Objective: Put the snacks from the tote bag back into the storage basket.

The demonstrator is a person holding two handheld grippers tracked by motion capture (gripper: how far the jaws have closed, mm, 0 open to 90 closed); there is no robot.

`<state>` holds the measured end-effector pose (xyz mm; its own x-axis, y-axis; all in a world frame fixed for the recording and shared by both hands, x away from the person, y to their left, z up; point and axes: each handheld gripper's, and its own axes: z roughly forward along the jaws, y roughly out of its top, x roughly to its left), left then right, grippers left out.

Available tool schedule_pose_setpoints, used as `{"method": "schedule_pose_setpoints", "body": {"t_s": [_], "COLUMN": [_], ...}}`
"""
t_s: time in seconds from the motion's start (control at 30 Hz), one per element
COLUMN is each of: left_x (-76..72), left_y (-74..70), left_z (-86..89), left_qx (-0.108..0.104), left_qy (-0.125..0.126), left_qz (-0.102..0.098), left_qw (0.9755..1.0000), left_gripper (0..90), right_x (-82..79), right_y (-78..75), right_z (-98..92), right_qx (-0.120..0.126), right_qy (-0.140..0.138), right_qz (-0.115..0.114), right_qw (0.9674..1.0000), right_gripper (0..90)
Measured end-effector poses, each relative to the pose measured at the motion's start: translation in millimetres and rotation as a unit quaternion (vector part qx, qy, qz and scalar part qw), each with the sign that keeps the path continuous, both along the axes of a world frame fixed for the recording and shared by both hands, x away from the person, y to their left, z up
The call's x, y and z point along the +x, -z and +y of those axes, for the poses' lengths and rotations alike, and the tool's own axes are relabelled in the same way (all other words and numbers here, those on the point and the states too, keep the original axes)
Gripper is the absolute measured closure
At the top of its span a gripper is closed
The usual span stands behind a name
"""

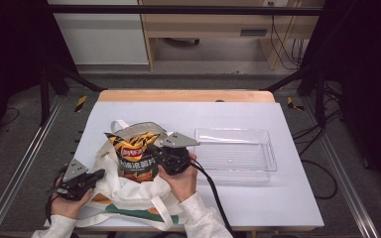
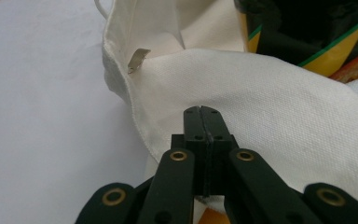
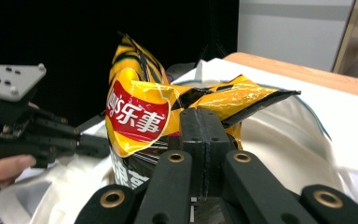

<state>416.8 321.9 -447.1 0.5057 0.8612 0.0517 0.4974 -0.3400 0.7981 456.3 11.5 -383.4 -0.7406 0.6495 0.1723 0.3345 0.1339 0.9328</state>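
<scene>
In the lower left of the high view, the left gripper (image 1: pixel 98 174) is clenched on the cloth of a white tote bag (image 1: pixel 129 196), which lies crumpled on the near part of the white table cover (image 1: pixel 287 198). The left gripper view confirms it: the two black jaws stand pressed together at lower centre, with the woven white fabric (image 2: pixel 270 107) pinched between them and the bag's hemmed rim curving away to the upper left. Just right of that, near the middle of the high view, the right gripper (image 1: pixel 159 154) grasps a yellow and black chip bag (image 1: pixel 136 156), which stands roughly upright in the mouth of the tote, its crinkled top edge towards the far side of the table. In the right gripper view the jaws are closed at lower centre on the folded foil of the chip bag (image 3: pixel 140 114), whose red logo faces the camera at centre left; the left gripper (image 3: pixel 98 144) shows at the left edge, held in a hand (image 3: pixel 2 170). To the right of the chip bag in the high view, a clear plastic tray (image 1: pixel 270 148) rests on the cover, close beside the right gripper but apart from the tote.
</scene>
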Motion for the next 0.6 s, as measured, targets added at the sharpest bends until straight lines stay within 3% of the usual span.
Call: {"method": "schedule_pose_setpoints", "body": {"t_s": [0.27,0.37,0.53,0.6], "left_x": [-1.0,-1.2,-2.8,-3.1], "left_y": [-1.0,-3.2,-8.0,-14.1], "left_z": [0.3,2.4,4.4,6.4], "left_qx": [-0.010,-0.009,-0.025,-0.038], "left_qy": [-0.004,-0.005,-0.005,-0.007], "left_qz": [0.001,-0.015,-0.036,-0.055], "left_qw": [0.9999,0.9998,0.9990,0.9977], "left_gripper": [89.8,89.0,86.0,84.0], "right_x": [-12.9,-16.0,-14.5,-14.5], "right_y": [8.1,7.9,7.6,7.4], "right_z": [-7.4,-8.3,-7.7,-7.9], "right_qx": [0.007,0.005,0.004,0.003], "right_qy": [-0.005,-0.007,-0.002,-0.002], "right_qz": [-0.008,-0.011,-0.016,-0.019], "right_qw": [0.9999,0.9999,0.9999,0.9998], "right_gripper": [90.0,90.0,89.9,89.6]}}
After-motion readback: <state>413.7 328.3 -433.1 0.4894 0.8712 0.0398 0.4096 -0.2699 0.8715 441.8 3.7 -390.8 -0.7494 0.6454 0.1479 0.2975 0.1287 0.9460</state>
